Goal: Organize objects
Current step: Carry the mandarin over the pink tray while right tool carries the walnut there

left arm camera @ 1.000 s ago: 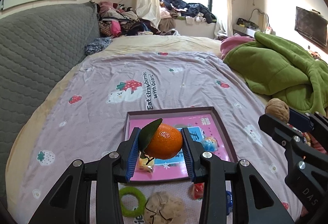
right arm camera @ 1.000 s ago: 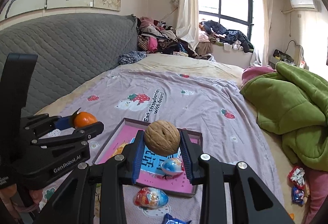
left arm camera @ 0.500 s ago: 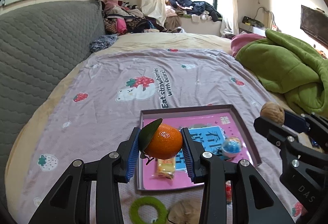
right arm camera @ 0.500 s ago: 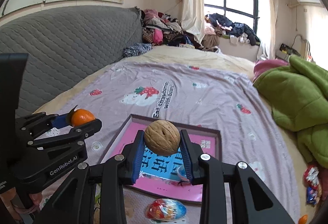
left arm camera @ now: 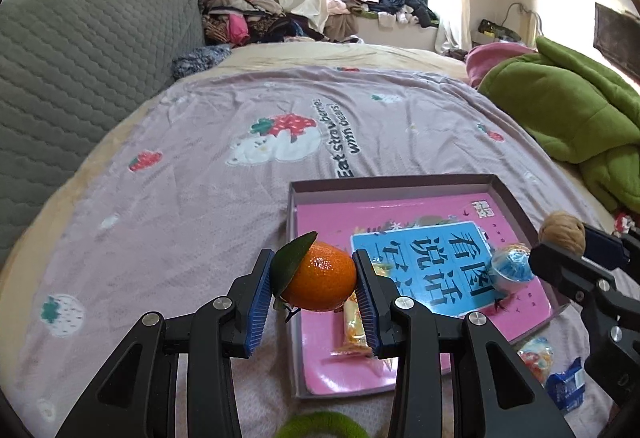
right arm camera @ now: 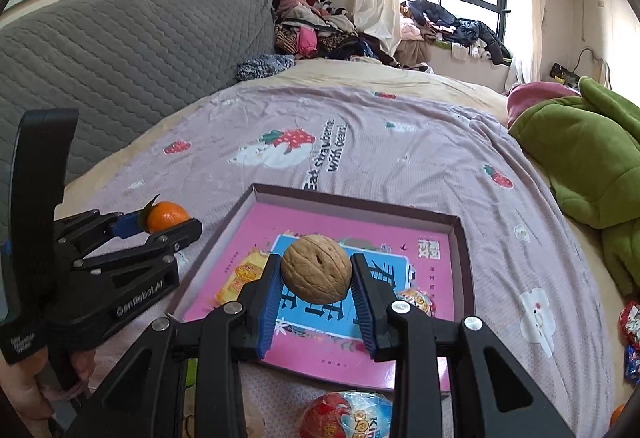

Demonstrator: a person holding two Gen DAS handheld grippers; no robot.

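Your left gripper (left arm camera: pixel 314 288) is pinching the tangerine (left arm camera: pixel 320 276), which hangs over the tray's (left arm camera: pixel 396 183) left wall, not yet clear inside. Nudge it right past the yellow snack packet (left arm camera: pixel 354 322) before you let go, and set it down low so it doesn't roll. Your right gripper (right arm camera: pixel 316 288) is clamped on the walnut (right arm camera: pixel 316 273), above the tray's blue label. Lower it near the wrapped candy ball (right arm camera: pixel 416 301), not onto it, then open slowly.
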